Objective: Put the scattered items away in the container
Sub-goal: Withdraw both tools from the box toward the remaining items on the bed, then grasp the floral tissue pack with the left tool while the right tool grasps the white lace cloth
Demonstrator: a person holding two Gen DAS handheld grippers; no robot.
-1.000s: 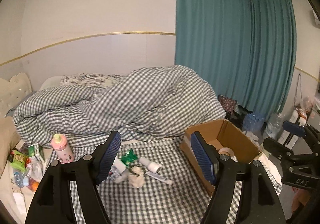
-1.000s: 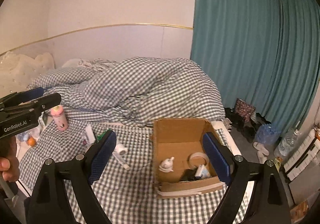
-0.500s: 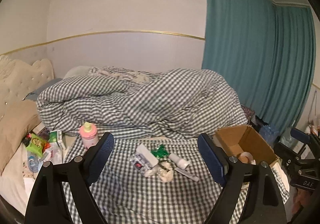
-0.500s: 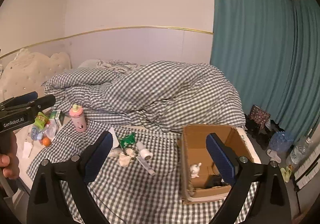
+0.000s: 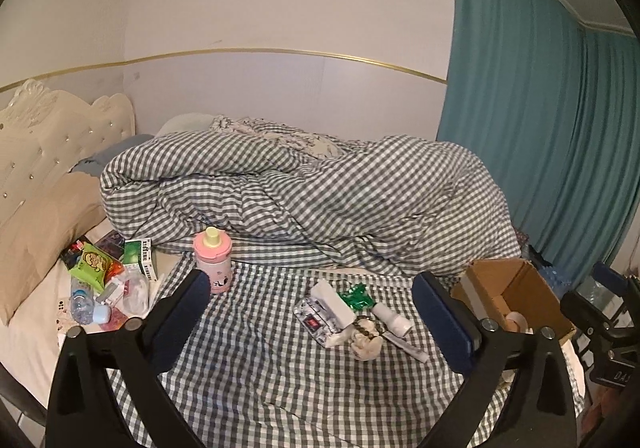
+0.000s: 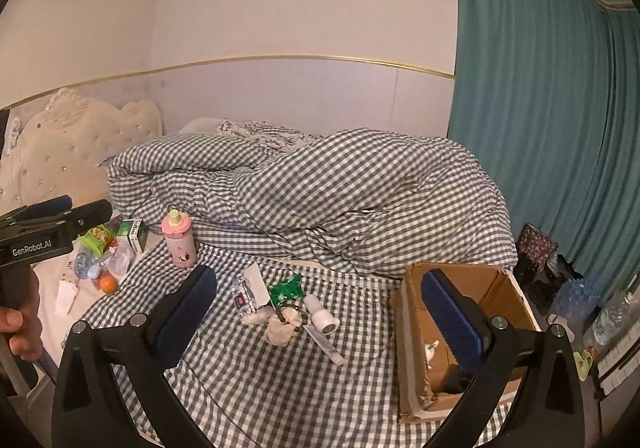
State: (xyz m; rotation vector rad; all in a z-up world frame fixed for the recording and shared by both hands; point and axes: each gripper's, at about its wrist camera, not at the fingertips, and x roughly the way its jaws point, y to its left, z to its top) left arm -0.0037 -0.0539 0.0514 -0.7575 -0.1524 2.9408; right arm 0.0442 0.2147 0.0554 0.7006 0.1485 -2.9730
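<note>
Both grippers, left (image 5: 316,322), right (image 6: 320,322): jaws opening, empty.

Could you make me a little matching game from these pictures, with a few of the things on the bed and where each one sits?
Things:
1. pink bottle with a yellow cap
2. crinkled green wrapper
3. brown cardboard box
4. small round orange fruit

Places:
A. at the right edge of the checked cloth, beside the teal curtain
B. upright near the rumpled duvet
C. on the white sheet, left of the checked cloth
D. in the middle heap of small items

Pairs: 1-B, 2-D, 3-A, 4-C
</note>
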